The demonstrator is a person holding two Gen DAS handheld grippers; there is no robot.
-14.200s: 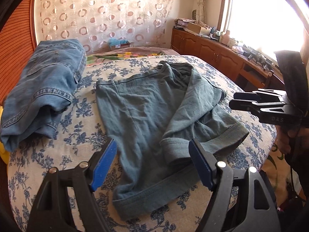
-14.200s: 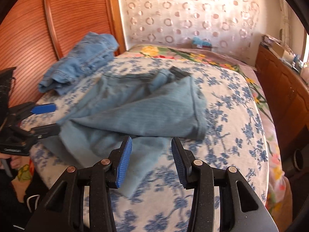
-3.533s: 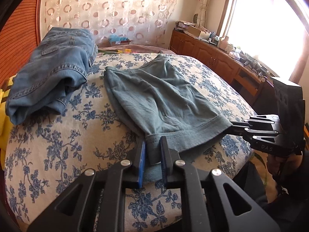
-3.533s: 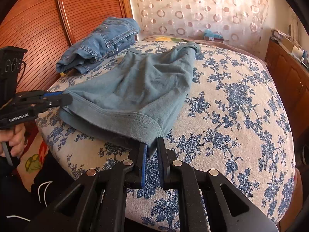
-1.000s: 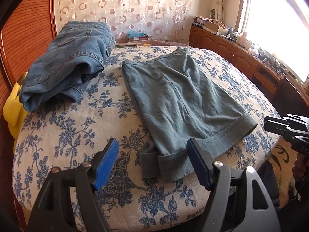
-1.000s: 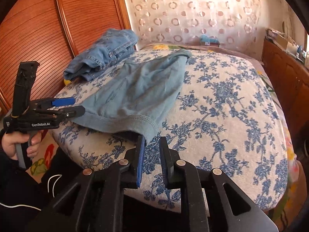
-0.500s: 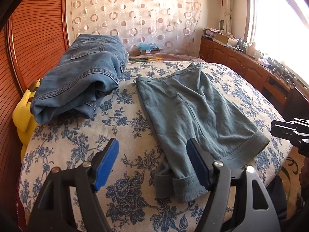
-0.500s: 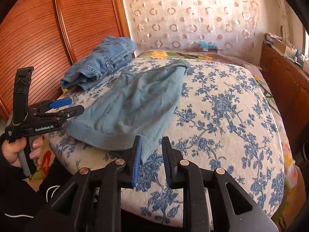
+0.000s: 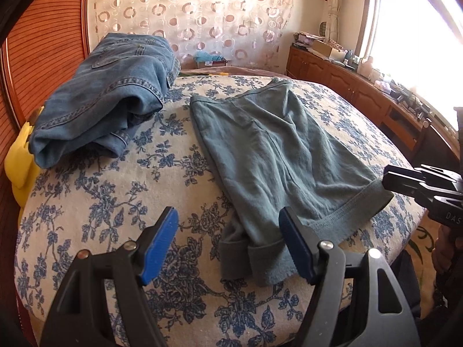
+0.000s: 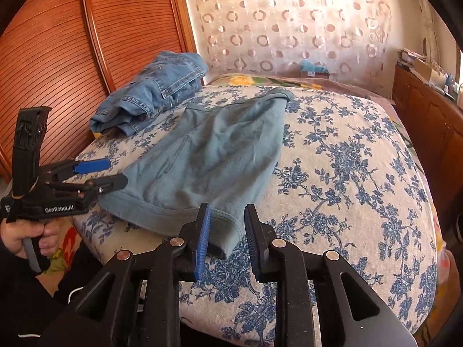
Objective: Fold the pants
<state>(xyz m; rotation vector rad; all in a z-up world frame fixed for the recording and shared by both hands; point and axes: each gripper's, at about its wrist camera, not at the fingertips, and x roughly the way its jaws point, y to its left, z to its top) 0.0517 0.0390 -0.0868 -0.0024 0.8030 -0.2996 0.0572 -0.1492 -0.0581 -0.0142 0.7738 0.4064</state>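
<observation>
A: Where do we have the pants [image 9: 277, 156] right now?

B: They lie spread on the bed [image 9: 115, 190], straight ahead of both our tools. The hem end is nearest us and the waistband end is farthest off, toward the patterned curtain [image 9: 202, 14].

A: And our left hand-held gripper [image 9: 228, 248]?

B: Released, its jaws spread wide and gripping nothing. The cuffed hem corner of the pants lies just ahead of it, between the blue pads [image 9: 159, 245], with the right-hand pad over the cuff's edge. We cannot tell whether that pad touches the cloth.

A: What about our right hand-held gripper [image 10: 225, 237]?

B: Also released, though with a narrower gap. The other hem corner sits just past its tips, in line with the gap between the pads, and nothing is clamped. Whether the cloth brushes the left pad we cannot tell.

A: Do we see each tool from the other side?

B: Yes. From the right wrist, our left tool shows at far left, just beside the hem edge. From the left wrist, the right tool's black tips show at far right, close to the hem.

A: Anything else on the bed?

B: A bundle of blue jeans [image 9: 104, 101] ahead and left of the left tool, beside the pants, apart from them, against the wooden headboard [image 10: 58, 57]. A yellow thing [image 9: 20, 162] sits beyond it at the bed's left edge.
</observation>
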